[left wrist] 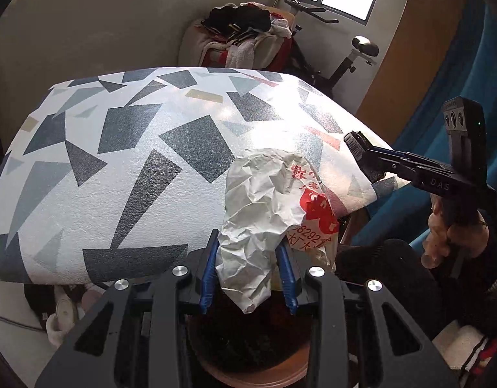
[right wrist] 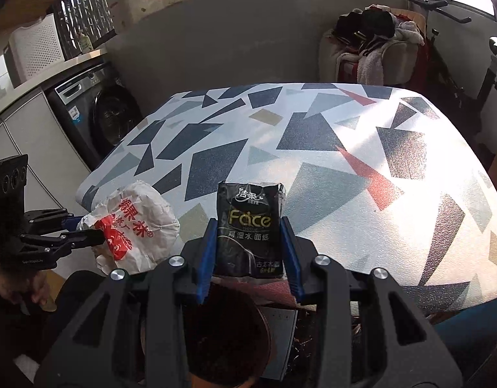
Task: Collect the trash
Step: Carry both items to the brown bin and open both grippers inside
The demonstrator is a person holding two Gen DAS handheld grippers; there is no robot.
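Note:
My left gripper [left wrist: 248, 258] is shut on a crumpled white paper wrapper with red print [left wrist: 264, 207], held over the table's near edge; both also show in the right wrist view, the gripper [right wrist: 86, 229] and the wrapper [right wrist: 135, 226]. My right gripper [right wrist: 250, 245] is shut on a black tissue packet marked "Face" [right wrist: 250, 226]; in the left wrist view this gripper [left wrist: 365, 158] shows at the right with the packet's end [left wrist: 355, 142] between its fingers. A round dark bin [right wrist: 222, 333] sits below both grippers, also visible in the left wrist view [left wrist: 248, 339].
The table [right wrist: 345, 148] has a white cover with grey, blue and red shapes. A washing machine [right wrist: 99, 113] stands left, a chair piled with clothes [right wrist: 371, 45] behind, an exercise bike [left wrist: 345, 61] at the back right, and blue upholstery [left wrist: 475, 64] on the right.

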